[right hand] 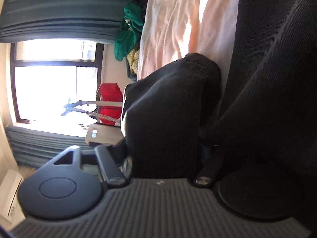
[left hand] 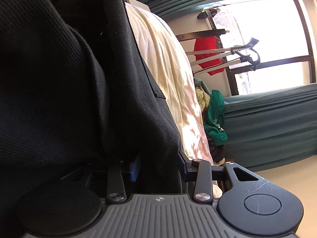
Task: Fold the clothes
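Both the left gripper (left hand: 158, 168) and right gripper (right hand: 166, 158) were clamped on the black garment (left hand: 69, 79), which hung beside the bed (left hand: 170, 75).

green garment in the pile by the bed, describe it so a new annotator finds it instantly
Start at the bright window with teal curtains, then move to the edge of the bed's cream sheet. A heap of clothes sits there; the green garment is its crumpled, vivid emerald piece, lying between a pale yellow knit and dark clothes, brighter than the curtains.
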Tool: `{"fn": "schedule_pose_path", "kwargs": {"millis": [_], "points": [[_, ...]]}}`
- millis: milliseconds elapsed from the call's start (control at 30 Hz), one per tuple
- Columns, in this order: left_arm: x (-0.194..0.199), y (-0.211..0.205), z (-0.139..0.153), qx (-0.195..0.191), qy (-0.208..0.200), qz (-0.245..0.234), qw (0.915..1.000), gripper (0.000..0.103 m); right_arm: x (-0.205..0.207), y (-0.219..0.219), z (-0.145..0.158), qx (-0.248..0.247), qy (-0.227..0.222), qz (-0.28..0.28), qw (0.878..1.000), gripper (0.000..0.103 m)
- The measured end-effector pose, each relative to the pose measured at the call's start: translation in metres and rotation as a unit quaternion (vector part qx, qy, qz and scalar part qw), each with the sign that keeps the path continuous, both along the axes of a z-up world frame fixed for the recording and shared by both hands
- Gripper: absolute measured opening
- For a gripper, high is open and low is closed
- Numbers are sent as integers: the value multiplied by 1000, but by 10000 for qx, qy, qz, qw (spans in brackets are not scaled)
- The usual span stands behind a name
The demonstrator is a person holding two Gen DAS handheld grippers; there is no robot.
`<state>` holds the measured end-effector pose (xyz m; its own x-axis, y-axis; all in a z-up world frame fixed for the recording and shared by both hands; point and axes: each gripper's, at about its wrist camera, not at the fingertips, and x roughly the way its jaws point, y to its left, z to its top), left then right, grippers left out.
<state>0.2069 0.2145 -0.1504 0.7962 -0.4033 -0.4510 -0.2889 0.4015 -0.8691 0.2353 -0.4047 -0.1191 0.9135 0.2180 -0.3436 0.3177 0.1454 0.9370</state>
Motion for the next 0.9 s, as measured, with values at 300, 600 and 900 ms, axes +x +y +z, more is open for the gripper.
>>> {"fn": "schedule_pose_path", "kwargs": {"millis": [300, 600, 900], "points": [[-4, 1, 37, 235, -868, -140, 9959, 7, -37, -10, 84, -2423, 14, -1481, 9588, 13], [55, -30, 88, 1111, -1255, -371, 9852, 7, -37, -33, 119, -3892, 695, -2345, 8881, 13], [226, -81, 54, 2115, -154, -501, 9760, 7, 131, -79, 47, -3926, 1850, -1405, 8899, 14]]}}
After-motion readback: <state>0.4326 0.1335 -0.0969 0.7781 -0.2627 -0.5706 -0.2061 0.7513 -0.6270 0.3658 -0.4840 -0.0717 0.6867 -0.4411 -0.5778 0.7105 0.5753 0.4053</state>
